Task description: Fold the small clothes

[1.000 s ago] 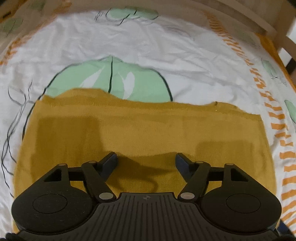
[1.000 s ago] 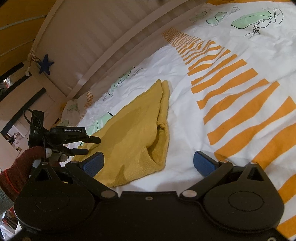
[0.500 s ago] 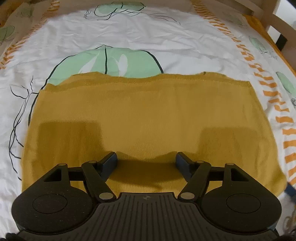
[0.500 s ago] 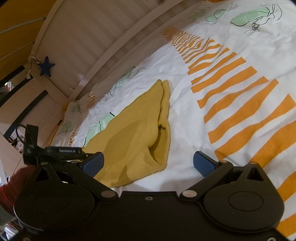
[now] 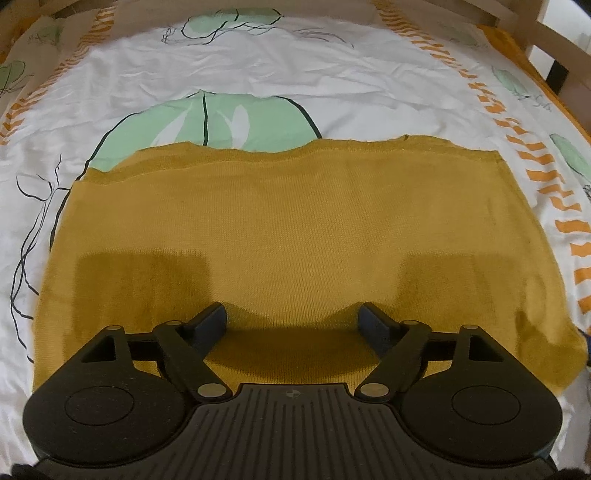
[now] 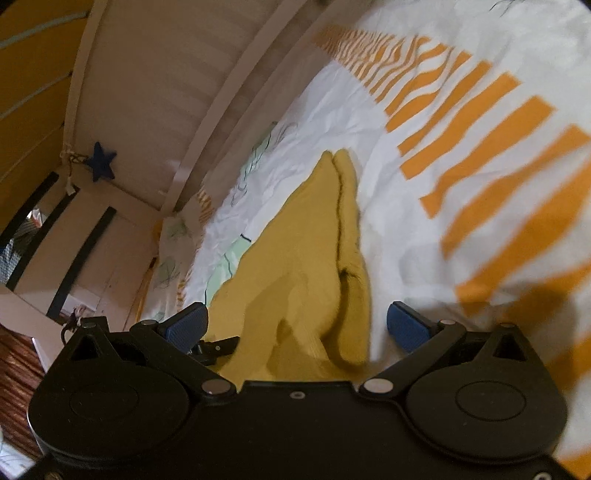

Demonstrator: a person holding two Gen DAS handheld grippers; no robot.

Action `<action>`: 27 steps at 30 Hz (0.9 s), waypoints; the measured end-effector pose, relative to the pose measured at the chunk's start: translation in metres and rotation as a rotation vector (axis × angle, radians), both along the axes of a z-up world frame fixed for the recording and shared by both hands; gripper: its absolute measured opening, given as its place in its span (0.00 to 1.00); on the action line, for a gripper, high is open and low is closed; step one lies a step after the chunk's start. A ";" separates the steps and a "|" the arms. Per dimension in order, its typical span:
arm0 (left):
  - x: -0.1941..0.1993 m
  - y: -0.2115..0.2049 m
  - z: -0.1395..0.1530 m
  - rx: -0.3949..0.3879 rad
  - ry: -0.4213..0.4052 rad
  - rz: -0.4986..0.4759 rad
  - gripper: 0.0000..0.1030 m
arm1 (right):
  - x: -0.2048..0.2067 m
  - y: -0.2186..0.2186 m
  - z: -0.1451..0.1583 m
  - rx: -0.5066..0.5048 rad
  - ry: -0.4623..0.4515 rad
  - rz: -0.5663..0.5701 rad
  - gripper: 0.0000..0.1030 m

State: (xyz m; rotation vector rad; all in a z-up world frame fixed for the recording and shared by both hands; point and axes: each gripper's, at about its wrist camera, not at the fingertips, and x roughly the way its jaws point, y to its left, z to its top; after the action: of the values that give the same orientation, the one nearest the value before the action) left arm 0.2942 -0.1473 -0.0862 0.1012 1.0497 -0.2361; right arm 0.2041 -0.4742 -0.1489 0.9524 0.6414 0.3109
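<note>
A mustard-yellow knit garment lies folded flat on the bed, with a second layer showing along its far edge. My left gripper is open and empty, hovering over the garment's near edge. In the right wrist view the same garment shows from its end, with folded layers stacked at its right side. My right gripper is open and empty, its blue pads either side of the garment's near corner. The left gripper's fingertips show just left of that corner.
The garment rests on a white bedsheet printed with green leaves and orange stripes. A wooden bed rail runs along the right. A white slatted rail with a blue star stands behind the bed.
My right gripper has moved left and closer, so the garment's corner now sits between its pads. My left gripper has shifted slightly and the garment looks squarer and flatter.
</note>
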 end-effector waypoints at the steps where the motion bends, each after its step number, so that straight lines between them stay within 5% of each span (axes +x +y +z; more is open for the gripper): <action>1: 0.000 0.000 0.000 -0.002 -0.002 0.001 0.78 | 0.008 0.001 0.000 0.007 0.005 0.021 1.00; 14: -0.030 0.051 0.023 -0.170 0.006 0.016 0.74 | 0.059 0.012 0.000 0.026 0.047 0.097 1.00; 27: -0.052 0.134 0.045 -0.044 -0.196 0.075 0.74 | 0.074 0.031 0.009 -0.104 0.094 0.118 1.00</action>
State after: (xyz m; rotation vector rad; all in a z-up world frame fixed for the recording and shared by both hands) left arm 0.2424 -0.0128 -0.0410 0.0444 0.8516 -0.1776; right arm 0.2777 -0.4436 -0.1394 0.8349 0.7946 0.3359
